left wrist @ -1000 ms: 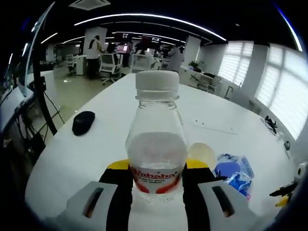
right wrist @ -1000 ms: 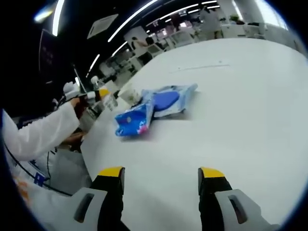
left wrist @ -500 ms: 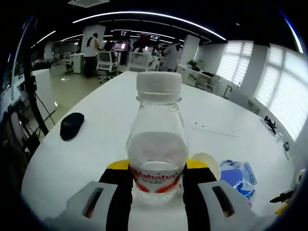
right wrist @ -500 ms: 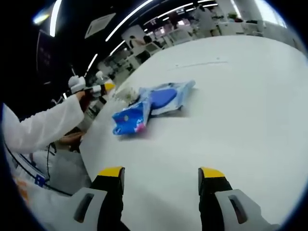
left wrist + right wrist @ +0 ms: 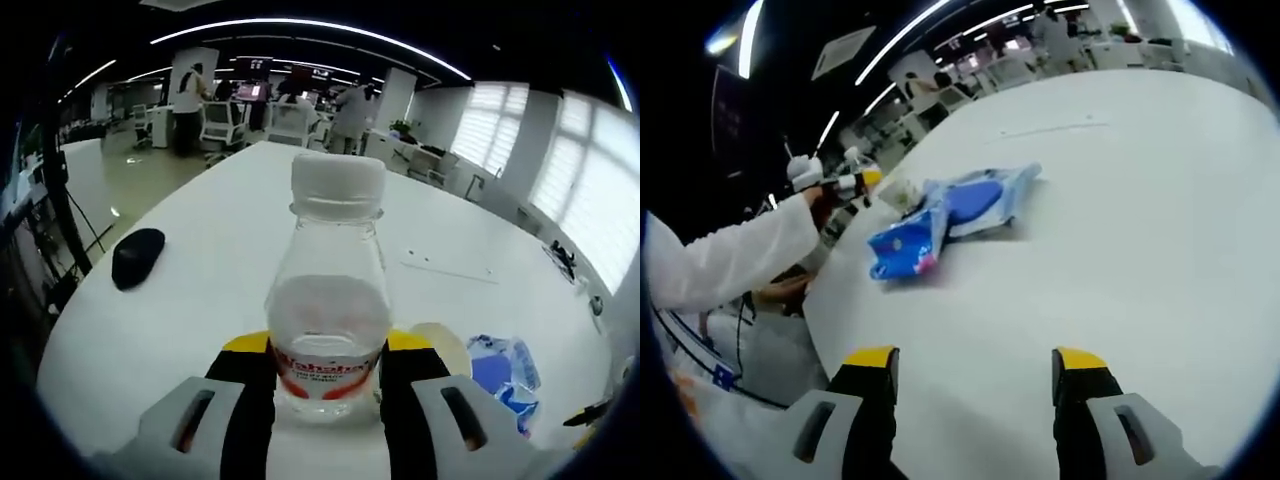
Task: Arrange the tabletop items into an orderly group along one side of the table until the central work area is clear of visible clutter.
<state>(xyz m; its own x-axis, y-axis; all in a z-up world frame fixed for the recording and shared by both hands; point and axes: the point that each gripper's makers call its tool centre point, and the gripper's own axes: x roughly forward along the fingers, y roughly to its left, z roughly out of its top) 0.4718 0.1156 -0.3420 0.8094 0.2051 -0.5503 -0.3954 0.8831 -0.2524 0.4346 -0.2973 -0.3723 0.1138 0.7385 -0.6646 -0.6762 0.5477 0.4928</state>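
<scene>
We have the water bottle [image 5: 327,330] clamped upright between the jaws of our left gripper [image 5: 327,385], held near the table's [image 5: 230,250] near edge. We judge this the carrying step: next it needs setting down by the blue packets [image 5: 940,220] and pale lid [image 5: 437,345] near the same edge. A black mouse [image 5: 137,256] lies toward the far left edge. Our right gripper [image 5: 975,385] hovers level above bare table, jaws wide, holding nothing.

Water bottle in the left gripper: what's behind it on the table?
A pale round lid-like object peeks out beside the water bottle; the bottle and left gripper hide the rest.
</scene>
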